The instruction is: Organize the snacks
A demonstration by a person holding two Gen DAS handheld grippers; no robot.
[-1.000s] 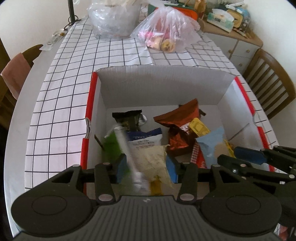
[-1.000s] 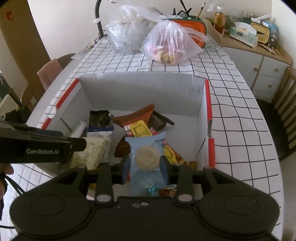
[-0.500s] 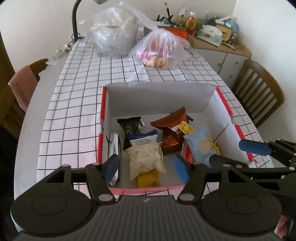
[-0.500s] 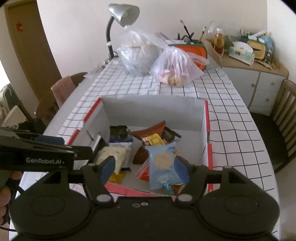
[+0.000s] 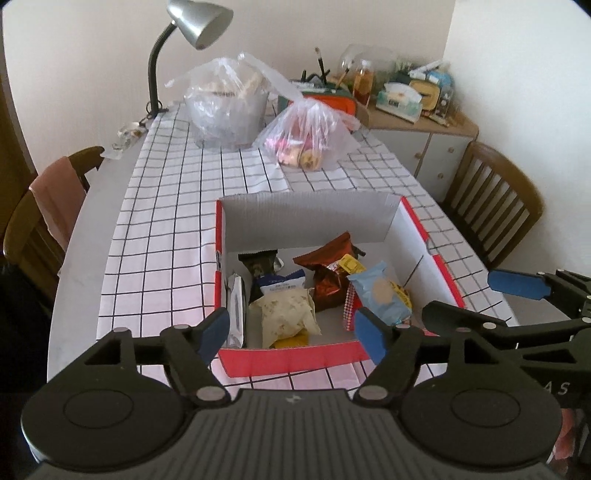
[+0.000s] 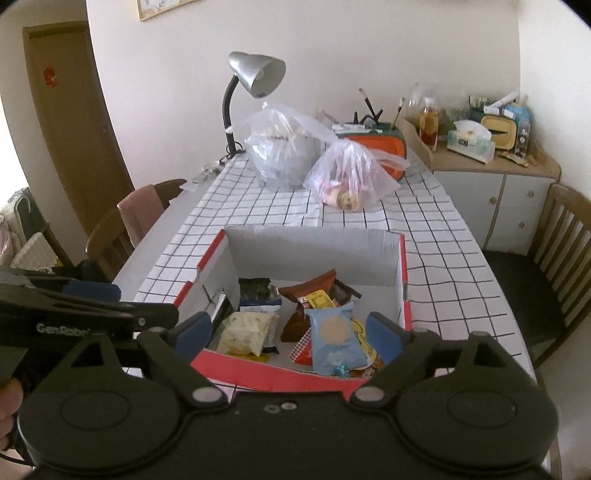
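Observation:
A red-and-white cardboard box (image 5: 291, 360) (image 6: 273, 376) sits on the checked tablecloth with several snack packets inside. They include a cream packet (image 5: 286, 317) (image 6: 245, 332), a light blue packet (image 5: 380, 295) (image 6: 334, 341), a brown foil packet (image 5: 328, 269) and a silver stick (image 5: 235, 306) against the left wall. My left gripper (image 5: 291, 332) hovers over the box's near rim, its jaws opening with nothing between them. My right gripper (image 6: 289, 330) hangs beside it, jaws opening too and holding nothing. Each gripper also shows in the other's view: the right gripper (image 5: 476, 299), the left gripper (image 6: 133, 304).
Two clear plastic bags (image 5: 229, 107) (image 5: 310, 136) and a silver desk lamp (image 5: 199, 20) stand at the table's far end. Wooden chairs flank the table (image 5: 495, 206) (image 5: 44, 206). A sideboard (image 6: 495, 184) with clutter stands at the back right.
Both grippers let go of their packets, opened wide and drew back and up from the box. The silver stick and the light blue packet now lie inside it.

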